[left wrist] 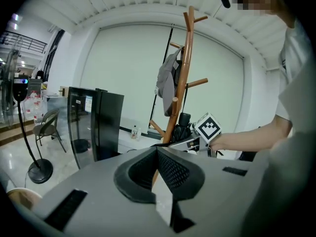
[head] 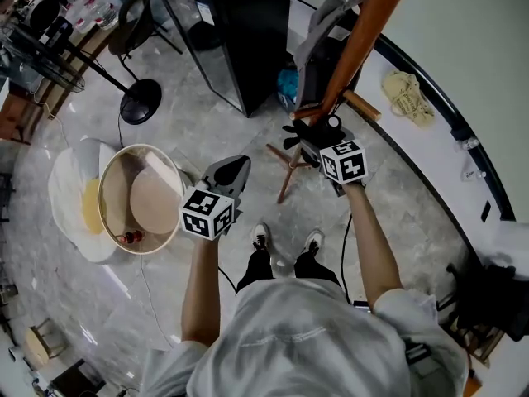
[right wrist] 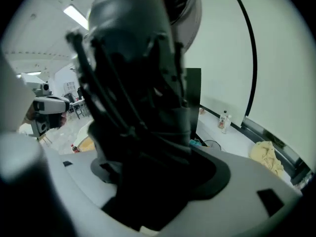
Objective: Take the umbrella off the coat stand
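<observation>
A black folded umbrella hangs low against the wooden coat stand, whose pole also carries a grey garment. My right gripper is at the umbrella. In the right gripper view the umbrella, its ribs showing, fills the space between the widely spread jaws of the right gripper; I see no pad pressing on it. The left gripper view shows the umbrella beside the right gripper's marker cube. My left gripper hangs to the left over the floor, its jaws shut together on nothing.
A black cabinet stands behind the coat stand. On the floor to the left are a round beige tub and a fan's base. A yellow cloth lies on the white ledge. The stand's splayed legs are near the person's feet.
</observation>
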